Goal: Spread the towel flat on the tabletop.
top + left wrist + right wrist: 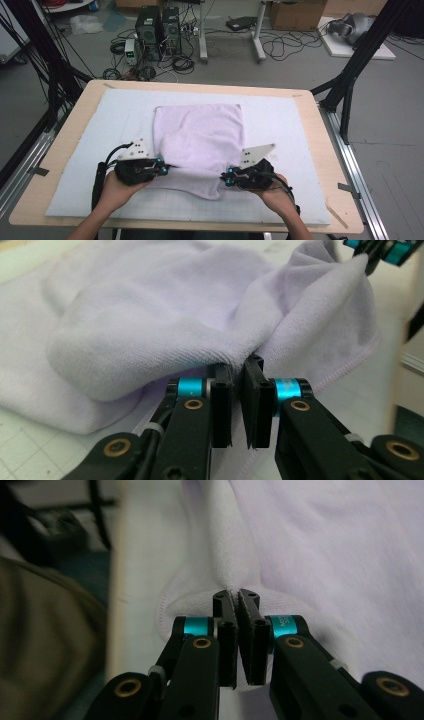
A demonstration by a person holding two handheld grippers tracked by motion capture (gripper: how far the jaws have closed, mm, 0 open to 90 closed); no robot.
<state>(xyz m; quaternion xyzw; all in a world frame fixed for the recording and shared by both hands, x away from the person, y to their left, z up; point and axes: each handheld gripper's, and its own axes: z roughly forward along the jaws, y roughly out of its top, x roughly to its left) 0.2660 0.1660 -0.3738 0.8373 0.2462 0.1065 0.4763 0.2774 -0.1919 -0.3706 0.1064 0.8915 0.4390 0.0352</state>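
Observation:
A pale lilac towel point(200, 135) lies on the white mat point(280, 120), its near edge lifted and bunched. My left gripper point(167, 169) is shut on the towel's near left corner; in the left gripper view the cloth point(165, 330) is pinched at the tips of my left gripper point(239, 365). My right gripper point(226, 180) is shut on the near right corner; in the right gripper view the towel's hem point(210, 587) is caught between the tips of my right gripper point(236, 596). The other gripper's teal-banded fingers point(385, 252) show at the top right of the left gripper view.
The mat covers most of a wooden table point(320, 125). Black frame legs point(350, 75) stand beside the table at right and left. Computer towers point(157, 30) and cables lie on the floor beyond the far edge.

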